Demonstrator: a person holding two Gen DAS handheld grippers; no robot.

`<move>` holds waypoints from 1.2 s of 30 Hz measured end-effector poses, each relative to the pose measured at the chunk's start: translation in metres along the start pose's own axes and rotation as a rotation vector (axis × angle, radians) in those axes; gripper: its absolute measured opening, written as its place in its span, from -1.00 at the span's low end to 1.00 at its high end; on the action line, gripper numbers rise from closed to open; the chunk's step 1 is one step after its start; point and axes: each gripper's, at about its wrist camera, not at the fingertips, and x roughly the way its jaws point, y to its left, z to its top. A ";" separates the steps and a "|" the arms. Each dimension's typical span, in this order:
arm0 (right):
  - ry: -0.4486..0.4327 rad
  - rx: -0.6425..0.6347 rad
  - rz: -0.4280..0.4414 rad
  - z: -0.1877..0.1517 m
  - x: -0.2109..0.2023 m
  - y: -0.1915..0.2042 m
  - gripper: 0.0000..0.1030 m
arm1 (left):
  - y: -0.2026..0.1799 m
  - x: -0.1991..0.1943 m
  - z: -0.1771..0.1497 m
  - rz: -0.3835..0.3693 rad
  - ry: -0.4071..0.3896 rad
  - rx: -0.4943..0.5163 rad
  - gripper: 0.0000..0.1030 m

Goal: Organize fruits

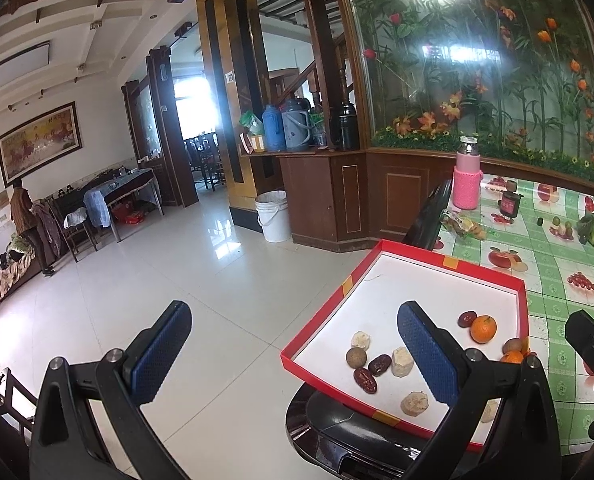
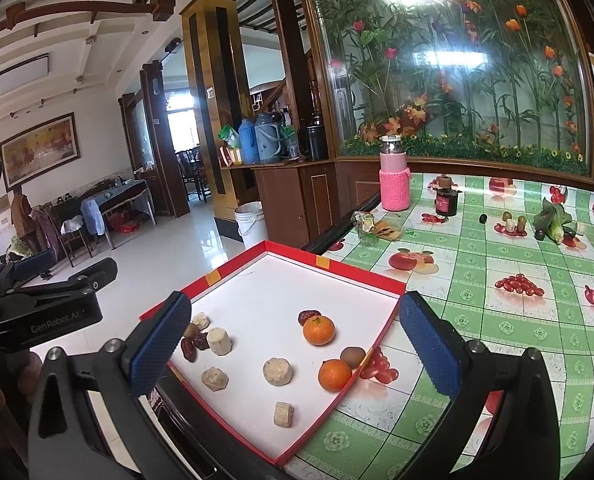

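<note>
text: "GenRobot.AI" | on: left claw [image 2: 37, 276] body

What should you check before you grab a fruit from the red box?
1. Right gripper open and empty: ok.
2. Left gripper open and empty: ok.
3. Two oranges, one mid-box and one by the right wall, uncovered from above: ok.
4. Space beside the second orange: not ok, a kiwi touches it.
5. Red box fully on the table: not ok, its left part hangs past the edge.
6. Fruit firm enough to squeeze: cannot tell.
</note>
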 end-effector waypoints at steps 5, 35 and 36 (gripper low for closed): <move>0.005 -0.002 -0.001 0.000 0.002 0.000 1.00 | 0.000 0.001 0.000 -0.005 0.004 0.002 1.00; 0.010 -0.028 -0.010 0.002 0.007 0.010 1.00 | -0.003 0.001 -0.002 -0.092 0.028 0.012 1.00; 0.010 -0.027 -0.011 0.002 0.006 0.010 1.00 | -0.004 0.002 -0.002 -0.094 0.029 0.013 1.00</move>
